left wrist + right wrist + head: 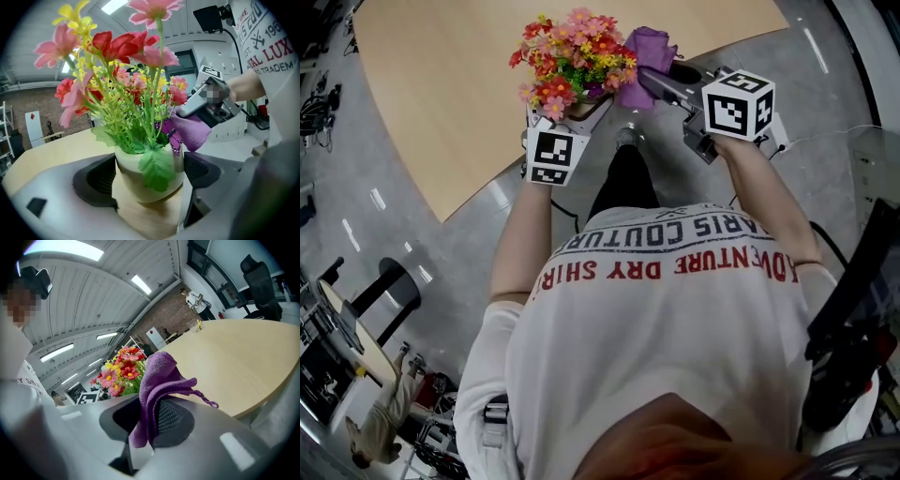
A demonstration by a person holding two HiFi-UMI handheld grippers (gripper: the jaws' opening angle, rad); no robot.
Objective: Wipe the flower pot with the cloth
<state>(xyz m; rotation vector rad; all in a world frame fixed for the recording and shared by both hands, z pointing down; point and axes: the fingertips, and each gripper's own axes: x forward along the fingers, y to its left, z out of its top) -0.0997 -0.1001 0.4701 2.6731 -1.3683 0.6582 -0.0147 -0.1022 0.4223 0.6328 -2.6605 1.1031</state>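
The flower pot (133, 183), cream in colour and filled with red, pink and yellow flowers (126, 79), is held in the air by the left gripper (150, 176). Its jaws are spread wide, and one dark pad is pressed on each side of the pot. In the head view, the pot is seen at the near edge of the wooden table (441, 84), in front of the person. The purple cloth (157, 376) is pinched between the narrow-set jaws of the right gripper (149, 423), and its folded end stands up above them. In the left gripper view, the cloth is brought against the foliage just above the pot's right rim, behind a small purple butterfly (172, 138). Whether the cloth touches the pot itself cannot be told.
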